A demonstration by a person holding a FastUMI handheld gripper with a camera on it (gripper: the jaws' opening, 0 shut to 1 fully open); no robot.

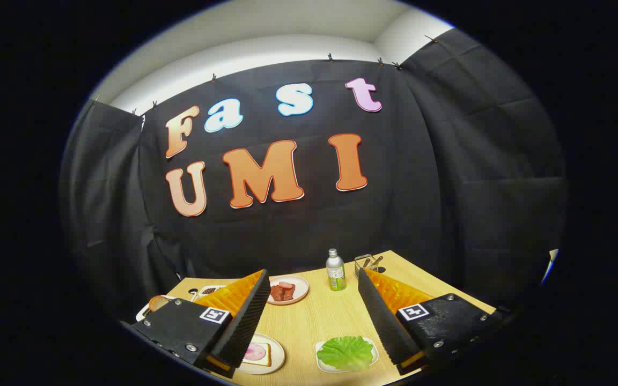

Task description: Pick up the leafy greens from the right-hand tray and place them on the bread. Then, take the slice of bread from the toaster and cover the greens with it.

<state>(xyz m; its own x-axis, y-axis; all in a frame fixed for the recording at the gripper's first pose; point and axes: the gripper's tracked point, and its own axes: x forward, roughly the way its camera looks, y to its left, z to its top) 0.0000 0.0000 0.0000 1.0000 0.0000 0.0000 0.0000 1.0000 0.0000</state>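
1. Hovering above a pale wooden table [319, 316], the two-finger gripper [311, 316] is holding its black ribbed fingers [244, 316] wide apart, gripping nothing.
2. Crinkled, bright green leafy greens [345, 351] are lying on a small white tray [321, 364] between the fingers, nearer the right one.
3. A square slice of bread topped with a pink round of meat [256, 352] is sitting on a round white plate [277, 360], partly hidden behind the left finger.
4. Beyond the fingers, a pink plate of red meat pieces [286, 290] is resting beside a silver metal bottle with a green label [335, 270].
5. A wire-framed holder [367, 262] is standing just past the bottle; its contents are too small to tell.
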